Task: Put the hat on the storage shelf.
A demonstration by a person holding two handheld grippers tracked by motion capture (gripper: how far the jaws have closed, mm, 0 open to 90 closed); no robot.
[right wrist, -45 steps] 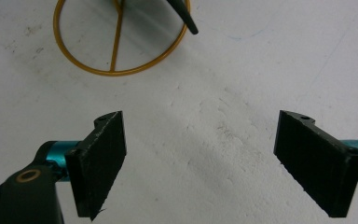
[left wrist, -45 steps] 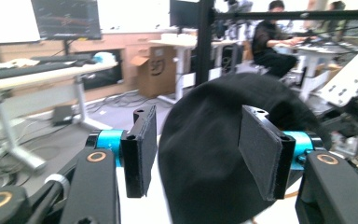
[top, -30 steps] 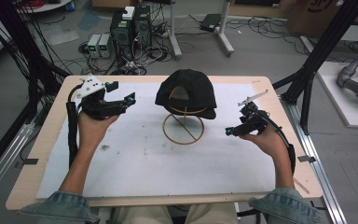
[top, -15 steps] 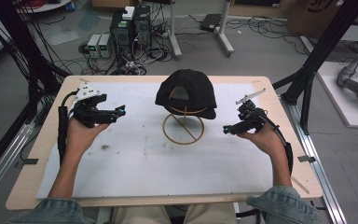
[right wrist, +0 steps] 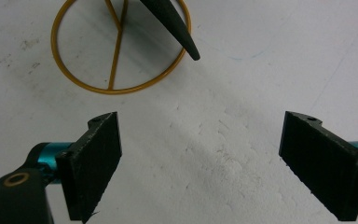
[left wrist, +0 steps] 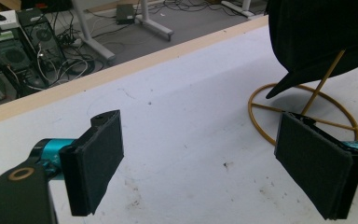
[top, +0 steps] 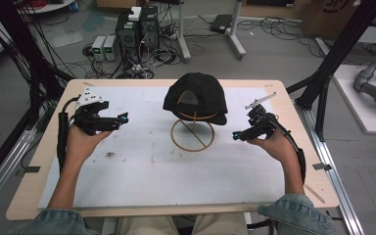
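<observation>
Black cloth shapes the cap (top: 196, 98) that sits on a gold wire stand (top: 192, 134) near the far middle of the table (top: 142, 191), its brim pointing toward the right and the near side. The stand's round base ring rests flat on the white sheet (top: 147, 166) that covers most of the wooden top, and a thin rod rises from it up into the cap.

On the left side of the table, the left gripper (top: 120, 120) is held in a hand (top: 81, 142) well apart from the cap, its tips pointing right toward the stand. Its jaws have just been opening and now stand spread wide with nothing between them; in the left gripper view the two black pads (left wrist: 95, 163) frame bare white sheet, with the ring of the stand and the cap's dark edge beyond the right pad.

On the right, the right gripper (top: 237, 135) is held in the other hand (top: 274, 144), near the stand but not touching it, its tips pointing left at the ring. Its jaws are also released and wide apart, empty; in the right gripper view the pads (right wrist: 93, 161) hang over scuffed white sheet, with the gold ring and the tip of the brim farther off.

Both forearms come in from the near edge in denim sleeves (top: 298, 218). Beyond the far edge, computer boxes (top: 137, 29) and tangled cables lie on the grey floor
</observation>
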